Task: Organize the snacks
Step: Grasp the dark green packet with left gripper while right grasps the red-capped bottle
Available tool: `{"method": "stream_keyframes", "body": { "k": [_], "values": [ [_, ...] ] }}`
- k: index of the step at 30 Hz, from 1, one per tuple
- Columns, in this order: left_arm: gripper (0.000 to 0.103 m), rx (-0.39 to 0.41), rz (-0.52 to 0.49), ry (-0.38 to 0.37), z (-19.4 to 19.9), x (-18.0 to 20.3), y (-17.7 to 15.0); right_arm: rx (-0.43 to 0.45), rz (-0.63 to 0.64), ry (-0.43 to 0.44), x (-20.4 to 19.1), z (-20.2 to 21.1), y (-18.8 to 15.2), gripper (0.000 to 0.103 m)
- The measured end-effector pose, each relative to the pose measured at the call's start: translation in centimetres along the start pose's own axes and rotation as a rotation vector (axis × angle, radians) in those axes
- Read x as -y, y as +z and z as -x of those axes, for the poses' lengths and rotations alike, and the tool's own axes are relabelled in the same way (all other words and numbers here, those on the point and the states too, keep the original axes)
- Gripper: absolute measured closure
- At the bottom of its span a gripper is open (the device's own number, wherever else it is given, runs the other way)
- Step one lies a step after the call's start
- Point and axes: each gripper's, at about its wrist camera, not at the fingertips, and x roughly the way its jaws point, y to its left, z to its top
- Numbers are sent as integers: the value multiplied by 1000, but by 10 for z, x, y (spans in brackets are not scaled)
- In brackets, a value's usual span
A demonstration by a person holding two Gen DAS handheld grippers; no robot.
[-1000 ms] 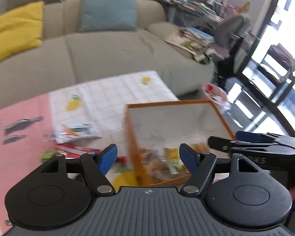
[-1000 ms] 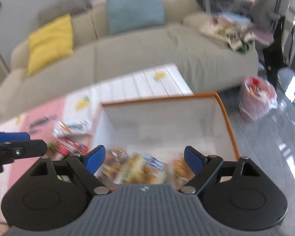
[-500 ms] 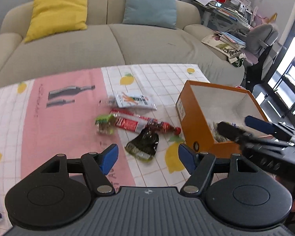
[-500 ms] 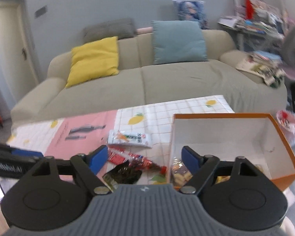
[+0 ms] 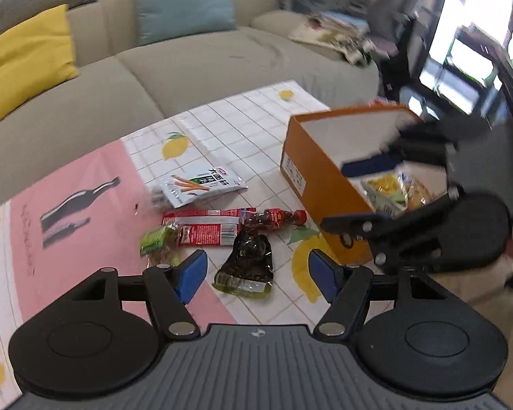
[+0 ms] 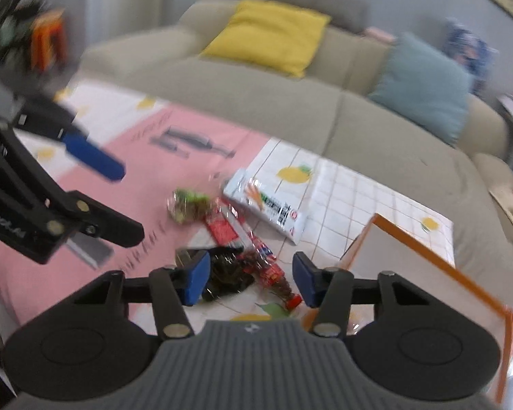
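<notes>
Loose snacks lie on the tablecloth: a white carrot-print packet (image 5: 201, 184), a red wrapped stick (image 5: 205, 225), a red bottle-shaped snack (image 5: 277, 220), a green packet (image 5: 157, 242) and a dark green seaweed packet (image 5: 248, 268). An orange box (image 5: 311, 177) at the right holds several snack bags (image 5: 393, 191). My left gripper (image 5: 258, 276) is open and empty just above the seaweed packet. My right gripper (image 6: 251, 282) is open and empty, over the seaweed packet (image 6: 227, 273) and the red bottle snack (image 6: 273, 275); it also shows in the left wrist view (image 5: 366, 194) beside the box.
A beige sofa (image 5: 188, 68) with a yellow cushion (image 5: 24, 58) and a teal cushion (image 5: 184, 0) runs behind the table. The pink and white tablecloth (image 5: 78, 222) covers the table. A cluttered desk and chair (image 5: 386, 20) stand at the far right.
Both grippers have swung from over the orange box to the left, toward the loose snacks. The right gripper has dropped low over the seaweed packet and red bottle snack. Both stay open.
</notes>
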Motion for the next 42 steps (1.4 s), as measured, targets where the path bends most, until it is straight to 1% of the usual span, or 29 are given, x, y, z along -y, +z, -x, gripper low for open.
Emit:
{"method": "stream_keyframes", "body": {
  "k": [3,5,6,9,11,14,18,24,28,31,33,34,35,37,38,42],
  "values": [
    [23,-46,-46,-20,-24,-3,7,-97,90,62,14,-27,12,53],
    [24,-83,-53,-44,-43,-6,11,-164,134,101,20,-46,17,54],
    [24,-103,-53,-54,-52,-9,12,-188,150,113,22,-54,20,57],
    [24,-152,-65,-63,-80,-13,14,-271,204,161,27,-82,26,58],
    [24,-181,-58,-66,-98,-18,14,-324,227,194,29,-99,30,58],
    [26,-212,-15,-82,-119,-26,15,-388,267,237,29,-122,32,58],
    [28,-226,6,-98,-137,-31,16,-447,325,252,30,-148,34,60],
    [28,-258,12,-120,-155,-35,16,-525,365,290,34,-175,33,60],
    [33,-267,15,-126,-160,-35,14,-548,367,301,35,-184,32,61],
    [40,-282,8,-114,-165,-34,13,-566,355,296,36,-192,31,64],
    [48,-294,0,-107,-167,-32,11,-580,344,290,37,-196,30,66],
    [49,-297,-2,-107,-168,-32,10,-586,340,289,37,-198,29,66],
    [54,-300,0,-113,-168,-31,9,-591,332,291,38,-199,28,71],
    [61,-300,4,-122,-168,-30,8,-586,319,293,39,-200,27,72],
    [63,-298,5,-118,-168,-29,8,-581,316,293,39,-199,25,72],
    [64,-290,-10,-91,-162,-23,7,-577,275,285,41,-197,22,73]
  ]
}}
